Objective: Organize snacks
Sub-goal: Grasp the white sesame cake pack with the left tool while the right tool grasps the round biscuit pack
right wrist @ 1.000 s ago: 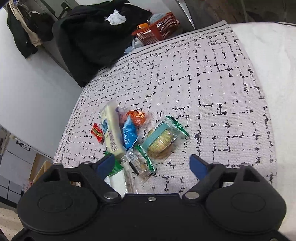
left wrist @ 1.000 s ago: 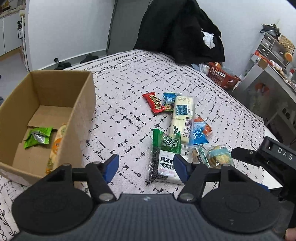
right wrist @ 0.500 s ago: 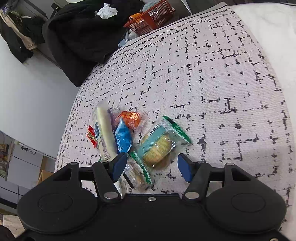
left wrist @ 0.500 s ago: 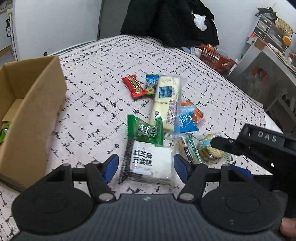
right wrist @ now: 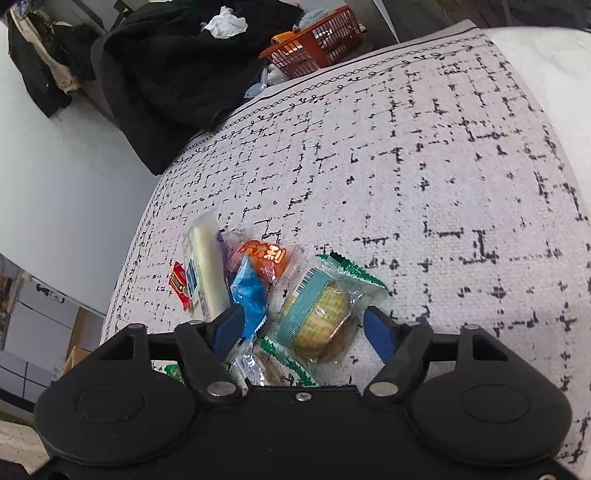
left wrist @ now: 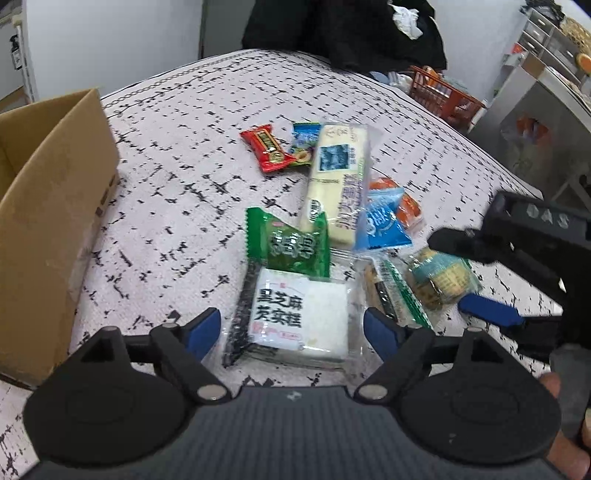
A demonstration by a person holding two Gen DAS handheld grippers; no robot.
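Snacks lie in a heap on the patterned bed cover (left wrist: pixel 177 192). My left gripper (left wrist: pixel 293 328) hangs low over a white packet with black lettering (left wrist: pixel 303 317). That packet lies between its blue fingertips, the jaws are opening and the pads stand clear of it. A green packet (left wrist: pixel 295 247), a long cream bar (left wrist: pixel 338 184), a blue packet (left wrist: pixel 380 225) and a red candy (left wrist: pixel 267 147) lie beyond. My right gripper (right wrist: pixel 303 326) straddles a round cake in a clear teal wrapper (right wrist: pixel 321 317). Its jaws are opening too, without pressing on the cake. A cardboard box (left wrist: pixel 48 229) stands at the left.
A green-edged clear packet (left wrist: pixel 391 295) and an orange packet (right wrist: pixel 267 258) lie close to the cake. A pile of black clothes (left wrist: pixel 351 29) covers the bed's far end. Off the bed's far side are an orange basket (left wrist: pixel 443 96) and a grey cabinet (left wrist: pixel 535 122).
Both grippers have come down and forward onto the heap. The left jaws have widened around the white packet. The right jaws narrowed, then widened about the cake. The box has slid leftward in view.
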